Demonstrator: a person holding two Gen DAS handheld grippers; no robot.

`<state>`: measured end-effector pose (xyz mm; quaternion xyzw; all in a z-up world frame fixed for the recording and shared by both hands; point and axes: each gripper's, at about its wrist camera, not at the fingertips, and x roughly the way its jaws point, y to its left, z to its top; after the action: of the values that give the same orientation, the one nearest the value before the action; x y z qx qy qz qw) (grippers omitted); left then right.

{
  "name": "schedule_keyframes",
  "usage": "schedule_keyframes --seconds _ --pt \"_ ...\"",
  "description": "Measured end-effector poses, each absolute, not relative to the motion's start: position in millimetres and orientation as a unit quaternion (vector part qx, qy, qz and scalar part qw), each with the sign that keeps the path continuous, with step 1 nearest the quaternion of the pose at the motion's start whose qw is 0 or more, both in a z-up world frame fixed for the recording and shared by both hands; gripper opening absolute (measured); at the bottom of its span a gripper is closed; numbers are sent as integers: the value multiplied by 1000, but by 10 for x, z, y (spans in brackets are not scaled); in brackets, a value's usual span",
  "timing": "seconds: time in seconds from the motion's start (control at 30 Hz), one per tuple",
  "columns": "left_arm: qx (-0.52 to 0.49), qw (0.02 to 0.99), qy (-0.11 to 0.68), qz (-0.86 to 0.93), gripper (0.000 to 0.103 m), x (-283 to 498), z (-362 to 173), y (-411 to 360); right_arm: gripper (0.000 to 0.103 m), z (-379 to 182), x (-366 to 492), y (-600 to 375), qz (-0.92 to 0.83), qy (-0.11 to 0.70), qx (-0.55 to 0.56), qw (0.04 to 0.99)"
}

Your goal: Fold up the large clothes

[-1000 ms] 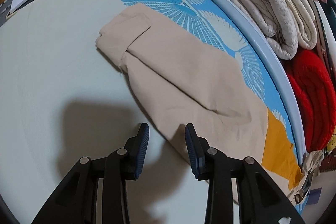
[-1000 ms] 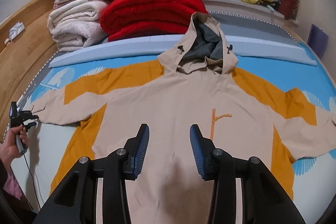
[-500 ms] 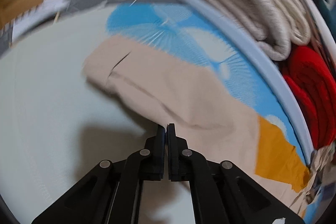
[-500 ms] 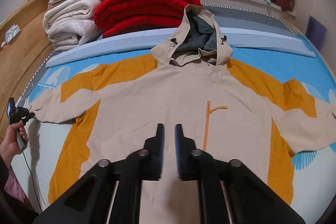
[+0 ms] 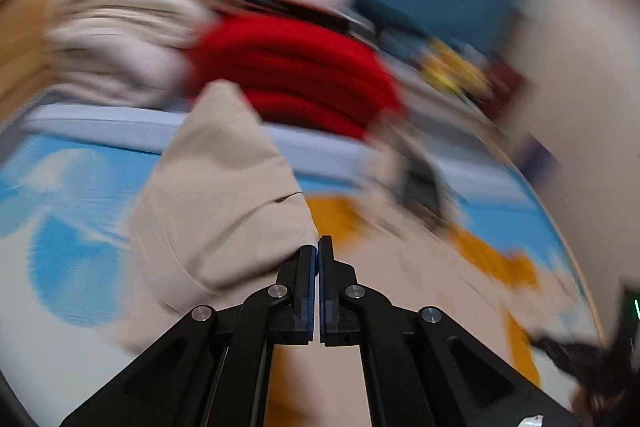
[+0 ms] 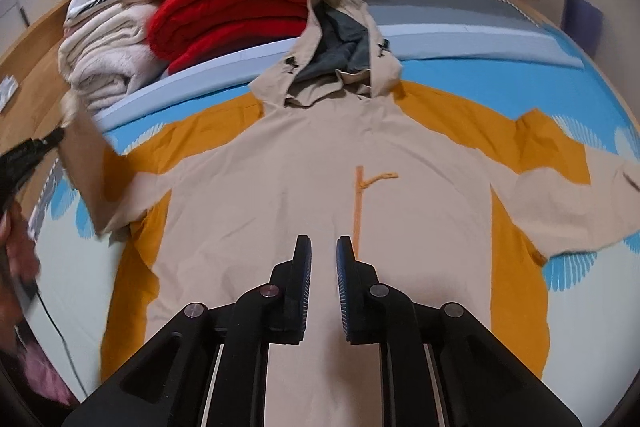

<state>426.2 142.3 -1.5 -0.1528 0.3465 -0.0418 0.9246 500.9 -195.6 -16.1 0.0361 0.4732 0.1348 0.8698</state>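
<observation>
The left gripper (image 5: 319, 251), open beside the sleeve (image 5: 224, 195) a second ago, has been shut on its edge, and the sleeve has been lifted off the bed (image 6: 480, 75) toward the jacket (image 6: 320, 187) body. The first sleeve fold is judged begun. The right gripper (image 6: 324, 255) hovers above the jacket's lower front, its fingers narrowly parted, nothing held.

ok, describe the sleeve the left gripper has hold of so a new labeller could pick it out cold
Start from the beige and orange hooded jacket spread face-up on the blue-patterned bed. Go to its edge nearest the folded red blanket and cream blankets. The left sleeve there is lifted off the bed, pinched by the left gripper; the opposite sleeve lies flat.
</observation>
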Motion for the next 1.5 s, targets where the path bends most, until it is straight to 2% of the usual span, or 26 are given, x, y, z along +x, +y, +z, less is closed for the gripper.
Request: schedule_keyframes --seconds 0.03,0.07,0.1,0.13,0.3,0.47,0.53,0.6,0.67,0.77,1.07,1.1,1.17,1.23,1.33,1.4,1.43,1.5 --pt "-143 917 365 -79 2 4293 -92 1139 14 -157 5013 -1983 133 474 41 869" --pt "-131 905 389 -109 12 4318 -201 870 14 -153 5019 -2009 130 475 44 869" --pt "-120 896 409 -123 18 4328 -292 696 14 -147 5027 -2030 128 475 46 870" --pt "-109 887 433 -118 19 4315 -387 548 14 -139 5036 -2049 126 474 46 870" --pt "-142 868 474 -45 19 4170 -201 717 14 -82 5080 -2178 115 471 70 872" --pt "-189 874 443 60 19 3899 184 1238 10 0 5085 -2177 113 452 89 880" --pt "-177 879 431 98 19 3839 127 1366 10 13 5080 -2126 123 447 96 881" --pt "-155 864 463 124 18 3918 -30 1449 12 14 5066 -2019 141 441 99 881" --pt "-176 853 477 120 18 4045 -141 1607 12 -10 5047 -1876 162 435 90 881" --pt "-186 845 479 151 18 4139 -185 1833 14 -106 4993 -1606 191 436 56 878" --pt "-302 817 460 171 18 4042 -116 2610 15 -446 5088 -609 252 423 -62 868" --pt "-312 814 458 176 18 4021 -112 2683 16 -533 5148 -464 254 428 -76 864" --pt "-335 803 455 187 18 3952 -116 2857 26 -784 5300 -146 252 439 -115 855" --pt "-353 797 452 191 18 3914 -122 2988 31 -996 5390 90 241 446 -157 848" --pt "-365 793 446 196 18 3887 -95 3107 31 -1352 5435 407 235 453 -235 827" --pt "-366 795 441 200 18 3869 -60 3148 27 -1493 5428 493 214 442 -290 821" --pt "-367 795 440 198 18 3867 -50 3161 7 -1504 5436 485 202 440 -299 823" --pt "-365 797 441 191 18 3872 -33 3154 4 -1349 5438 363 203 434 -271 835"
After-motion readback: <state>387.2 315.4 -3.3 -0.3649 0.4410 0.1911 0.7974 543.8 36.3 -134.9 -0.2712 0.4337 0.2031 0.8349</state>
